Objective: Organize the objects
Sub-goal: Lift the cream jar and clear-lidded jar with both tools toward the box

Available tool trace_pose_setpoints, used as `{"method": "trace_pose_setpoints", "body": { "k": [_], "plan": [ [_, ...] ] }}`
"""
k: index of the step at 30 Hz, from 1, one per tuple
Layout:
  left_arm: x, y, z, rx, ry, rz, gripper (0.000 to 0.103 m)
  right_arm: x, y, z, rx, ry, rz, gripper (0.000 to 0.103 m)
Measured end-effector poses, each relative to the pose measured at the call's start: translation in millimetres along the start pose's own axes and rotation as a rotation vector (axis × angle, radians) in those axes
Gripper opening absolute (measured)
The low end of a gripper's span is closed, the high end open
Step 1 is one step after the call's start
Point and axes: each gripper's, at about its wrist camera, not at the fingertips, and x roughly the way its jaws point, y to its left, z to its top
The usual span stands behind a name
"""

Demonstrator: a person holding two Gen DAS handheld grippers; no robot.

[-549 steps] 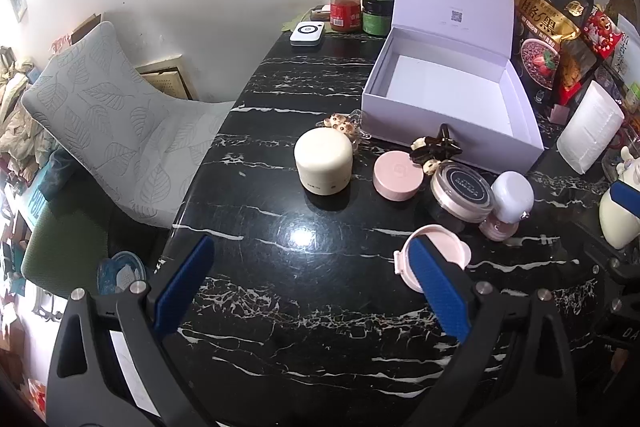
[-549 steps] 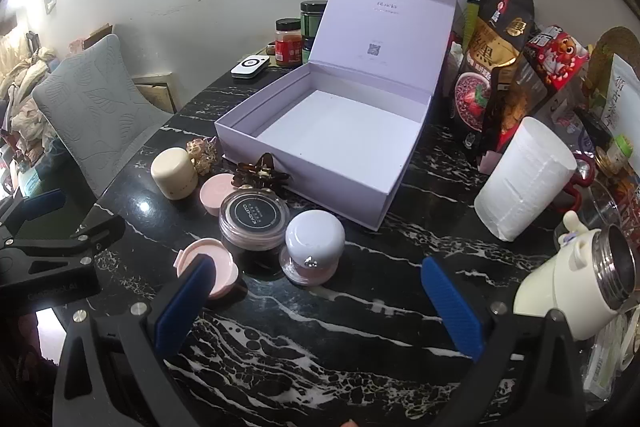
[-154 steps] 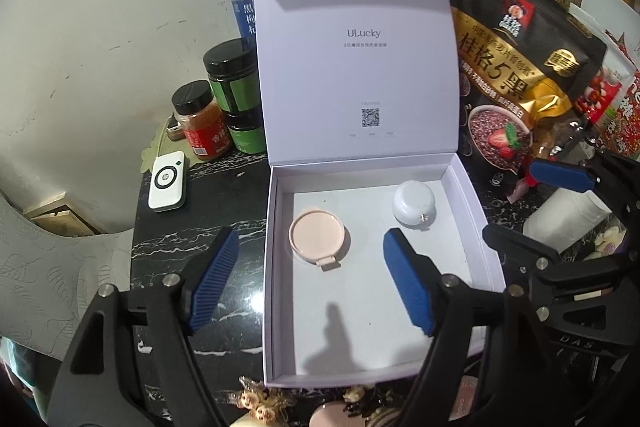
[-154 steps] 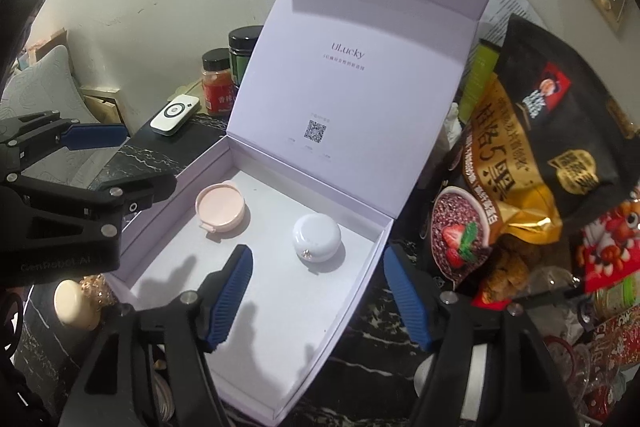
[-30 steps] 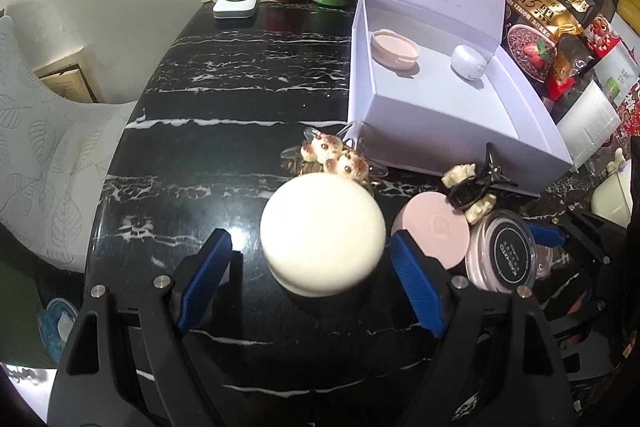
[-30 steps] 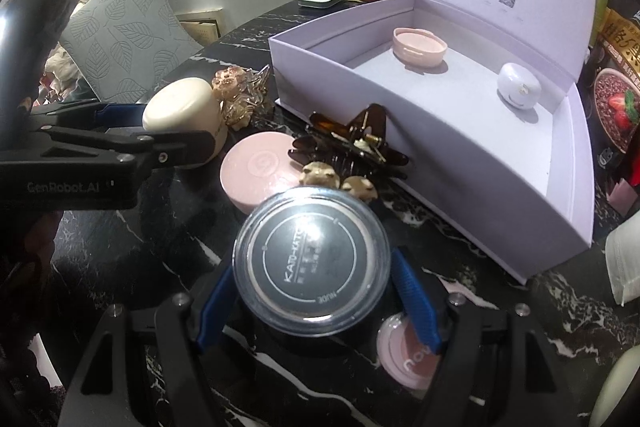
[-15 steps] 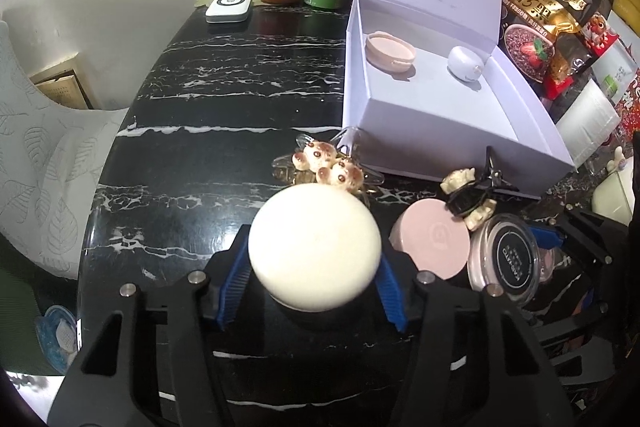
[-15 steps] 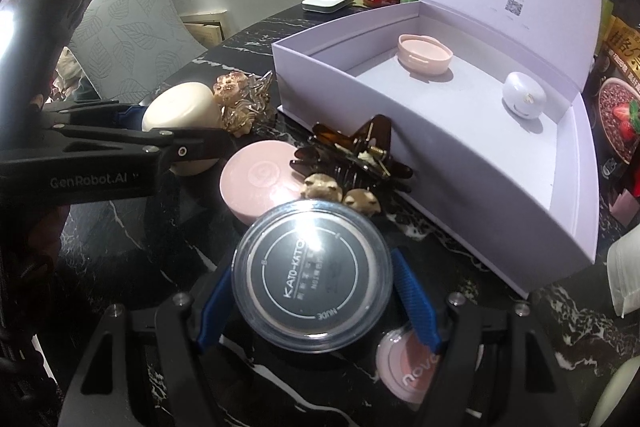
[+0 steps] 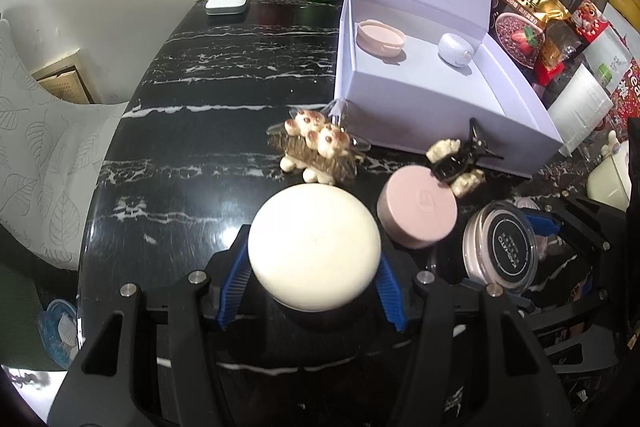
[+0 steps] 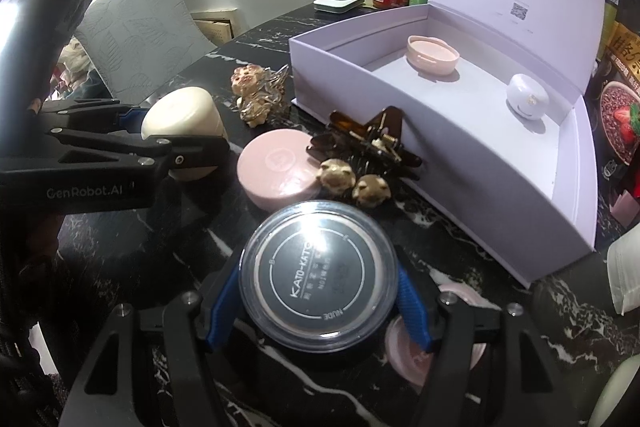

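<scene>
On glossy black marble, left hand-held gripper clamps a smooth cream jar; right hand-held gripper clamps a clear-lidded jar.

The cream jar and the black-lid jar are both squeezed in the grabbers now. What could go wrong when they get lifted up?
1. The cream jar is smooth and round; the left gripper pinches it low, so it might slip.
2. The dark hair clip lies close to the black-lid jar held by the right gripper; lifting could snag it.
3. Both jars head for the lilac box; the grippers could bump its front wall or each other.
</scene>
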Motion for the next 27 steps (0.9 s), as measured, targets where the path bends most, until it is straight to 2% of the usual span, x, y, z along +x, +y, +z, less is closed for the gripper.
{"method": "trace_pose_setpoints", "body": {
  "k": [14,27],
  "plan": [
    [-16.8,-15.8,-20.4,0.026,0.033,-0.009,0.055,-14.8,11.5,-16.7,-0.032,-0.001,0.013,0.069],
    [-39.9,-42.6,-12.3,0.087,0.008,-0.002,0.055,-40.6,8.9,-23.7,-0.047,-0.037,0.004,0.069]
  ]
}}
